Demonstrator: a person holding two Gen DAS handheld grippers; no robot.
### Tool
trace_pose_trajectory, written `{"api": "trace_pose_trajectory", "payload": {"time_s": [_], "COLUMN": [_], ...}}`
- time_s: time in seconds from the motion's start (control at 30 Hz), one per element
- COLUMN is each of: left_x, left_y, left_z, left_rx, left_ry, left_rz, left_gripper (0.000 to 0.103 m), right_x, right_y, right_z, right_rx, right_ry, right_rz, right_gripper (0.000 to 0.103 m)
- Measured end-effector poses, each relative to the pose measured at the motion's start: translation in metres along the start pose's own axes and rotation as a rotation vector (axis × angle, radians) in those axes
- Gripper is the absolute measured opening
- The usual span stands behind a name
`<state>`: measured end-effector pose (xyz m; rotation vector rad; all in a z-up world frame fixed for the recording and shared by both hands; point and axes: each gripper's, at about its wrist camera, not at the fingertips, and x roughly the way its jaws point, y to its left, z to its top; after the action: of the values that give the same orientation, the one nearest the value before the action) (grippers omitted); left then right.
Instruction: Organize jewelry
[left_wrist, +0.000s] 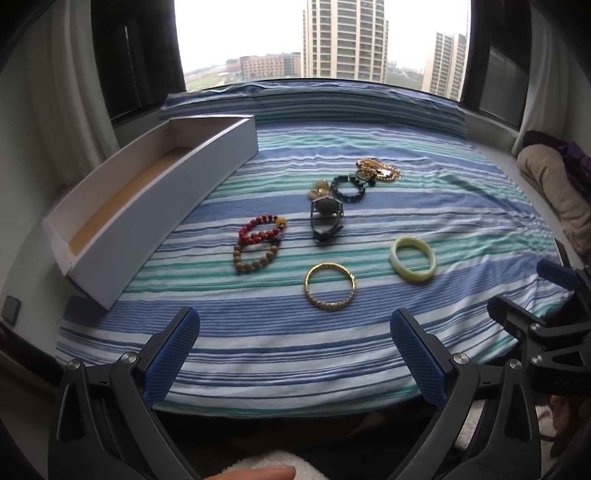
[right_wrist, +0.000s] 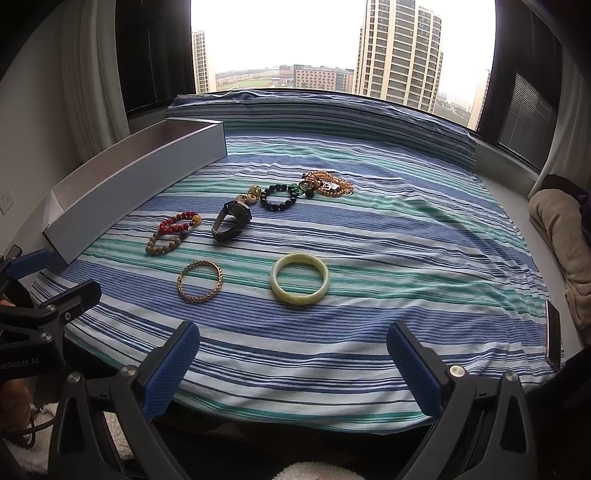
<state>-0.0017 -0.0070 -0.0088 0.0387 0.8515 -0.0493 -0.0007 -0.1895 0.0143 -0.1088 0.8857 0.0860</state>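
Observation:
Jewelry lies on a striped cloth (left_wrist: 295, 347): a gold bangle (left_wrist: 330, 287) (right_wrist: 200, 281), a pale green bangle (left_wrist: 413, 259) (right_wrist: 299, 278), red beads (left_wrist: 263, 229) (right_wrist: 179, 221), brown beads (left_wrist: 255, 257) (right_wrist: 164, 246), a dark watch (left_wrist: 325, 218) (right_wrist: 232, 219), dark beads (left_wrist: 348, 189) (right_wrist: 277, 197), rings (left_wrist: 320, 188) and a gold chain pile (left_wrist: 378, 170) (right_wrist: 328, 185). A long white box (left_wrist: 147, 199) (right_wrist: 136, 184) stands empty at the left. My left gripper (left_wrist: 294, 332) and right gripper (right_wrist: 293, 347) are open and empty, at the cloth's near edge.
A beige bundle (left_wrist: 554, 192) (right_wrist: 561, 236) lies at the right edge. A phone (right_wrist: 553, 338) lies at the cloth's right corner. A window (left_wrist: 317, 40) with curtains is behind. The right gripper shows in the left wrist view (left_wrist: 546, 317).

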Motion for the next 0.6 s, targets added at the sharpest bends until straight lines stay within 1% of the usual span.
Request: {"api": "trace_pose_trajectory", "payload": {"time_s": [0.2, 0.4, 0.6], "left_x": [0.0039, 0.0006, 0.0024], "left_y": [0.0014, 0.004, 0.0042], "left_z": [-0.0005, -0.0017, -0.0084], "left_rx": [-0.01, -0.032, -0.034], "left_ry": [0.019, 0.011, 0.042], "left_rz": [-0.002, 0.008, 0.001], "left_gripper": [0.102, 0.102, 0.102], "right_x": [-0.0007, -0.0006, 0.0021], "right_y": [0.0004, 0.0003, -0.0016], "right_z": [-0.0001, 0.0011, 0.0028], "right_rx": [0.001, 0.002, 0.009], "right_ry": [0.0, 0.0, 0.0], "right_rz": [-0.001, 0.001, 0.005], "right_gripper": [0.103, 0.103, 0.103]}}
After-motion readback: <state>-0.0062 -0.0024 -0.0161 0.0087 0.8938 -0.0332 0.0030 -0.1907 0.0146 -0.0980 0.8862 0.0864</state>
